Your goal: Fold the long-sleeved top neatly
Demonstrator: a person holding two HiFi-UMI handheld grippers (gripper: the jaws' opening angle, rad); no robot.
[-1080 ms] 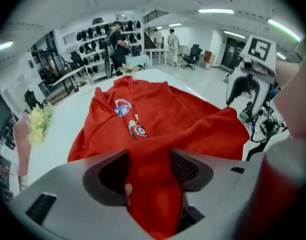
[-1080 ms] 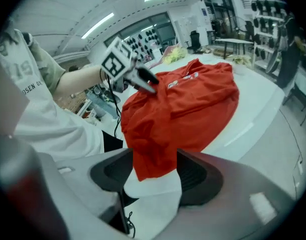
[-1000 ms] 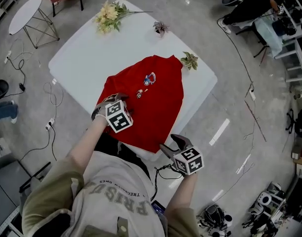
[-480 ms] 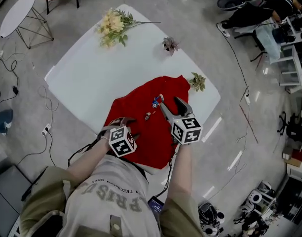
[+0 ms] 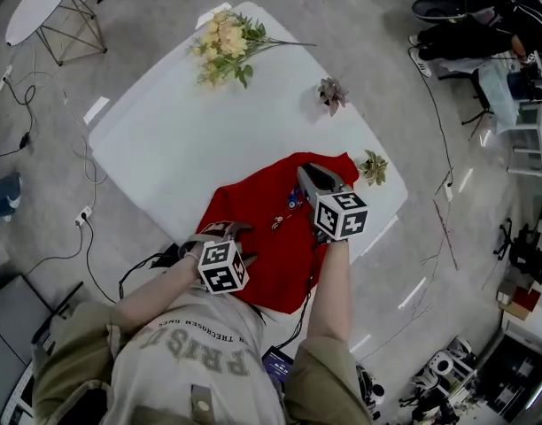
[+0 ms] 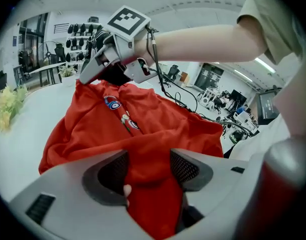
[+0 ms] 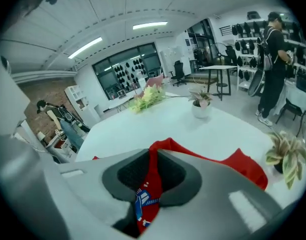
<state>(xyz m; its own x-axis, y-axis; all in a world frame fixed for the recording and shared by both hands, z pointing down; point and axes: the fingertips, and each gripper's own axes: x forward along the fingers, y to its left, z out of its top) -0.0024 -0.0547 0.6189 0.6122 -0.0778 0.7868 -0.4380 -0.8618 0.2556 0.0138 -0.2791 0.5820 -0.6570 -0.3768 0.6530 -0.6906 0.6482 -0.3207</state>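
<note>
Right now the right gripper has its jaws almost pressed together on a thin fold of the red top. They have just been closing, and the fold stands upright between the pads with its blue print showing low in the gap.

The left gripper has its jaws partly spread, pinching a thick bunch of the same cloth that fills the space between the pads. From that bunch the cloth rises in rumpled folds toward the upper left of the left gripper view, where the right gripper holds the far part lifted.

In the head view the top sits at the centre of the frame, on the lower right part of the white worktop, its near part hanging over the worktop's lower edge by the person's body. The right gripper grips it near its upper edge, beside the print; the left gripper grips its lower left part.

Flowers lie at the worktop's upper end, well apart from the top. A pink plant stands near the right edge, and a leafy plant stands just beside the top's upper right corner. A side table stands on the floor at the upper left.
</note>
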